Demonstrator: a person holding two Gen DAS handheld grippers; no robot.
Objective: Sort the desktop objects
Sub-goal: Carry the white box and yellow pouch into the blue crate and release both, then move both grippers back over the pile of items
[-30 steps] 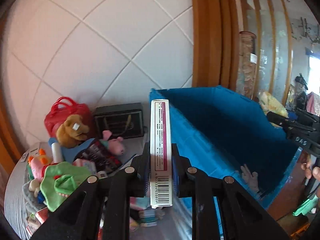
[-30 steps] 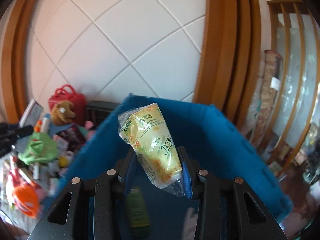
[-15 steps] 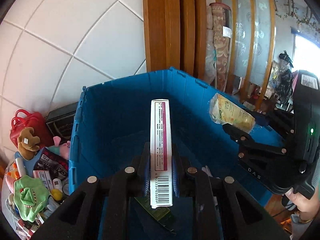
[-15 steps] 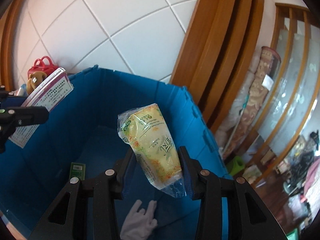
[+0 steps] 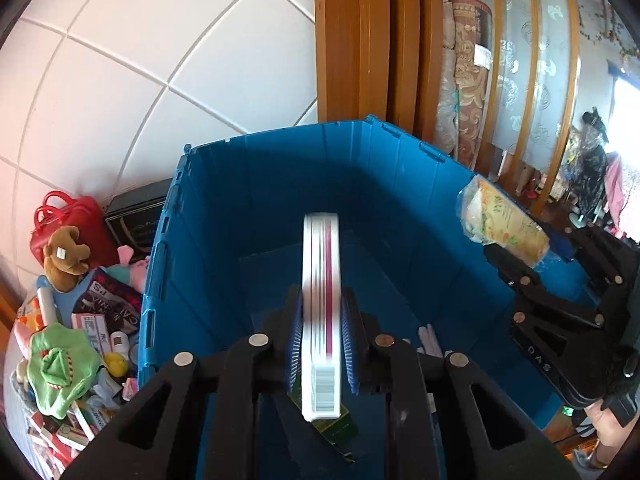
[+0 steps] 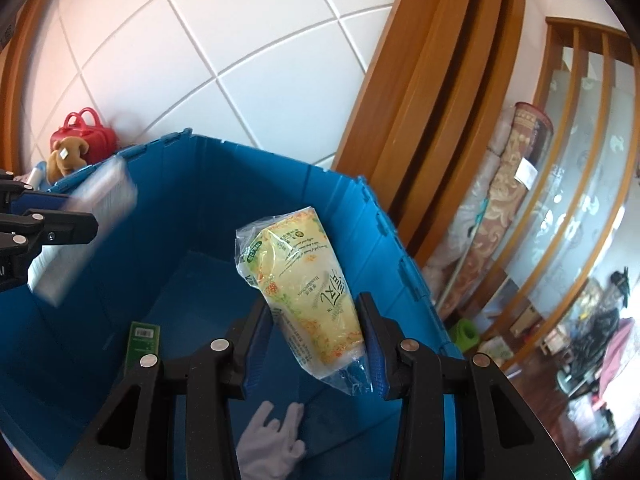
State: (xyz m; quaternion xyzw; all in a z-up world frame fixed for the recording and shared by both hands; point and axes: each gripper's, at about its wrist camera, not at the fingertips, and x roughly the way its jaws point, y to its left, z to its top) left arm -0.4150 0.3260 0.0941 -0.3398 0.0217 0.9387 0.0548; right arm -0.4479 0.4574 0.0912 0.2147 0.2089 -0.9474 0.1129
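Left wrist view: left tongs (image 5: 320, 344) released, blurred white-and-red flat box (image 5: 321, 312) slipping between them above deep blue plastic crate (image 5: 208, 248). Right wrist view: right tongs (image 6: 316, 344) clenched on yellow plastic-wrapped pouch (image 6: 304, 284) over same crate.

My white flat carton with a magenta stripe and barcode (image 5: 321, 312), motion-blurred, stands on edge over the open blue plastic crate (image 5: 208, 240), my yellow snack in a clear plastic bag (image 6: 308, 292) tilts above it, and a green box (image 6: 142, 340) and white glove (image 6: 272, 444) lie on its floor.
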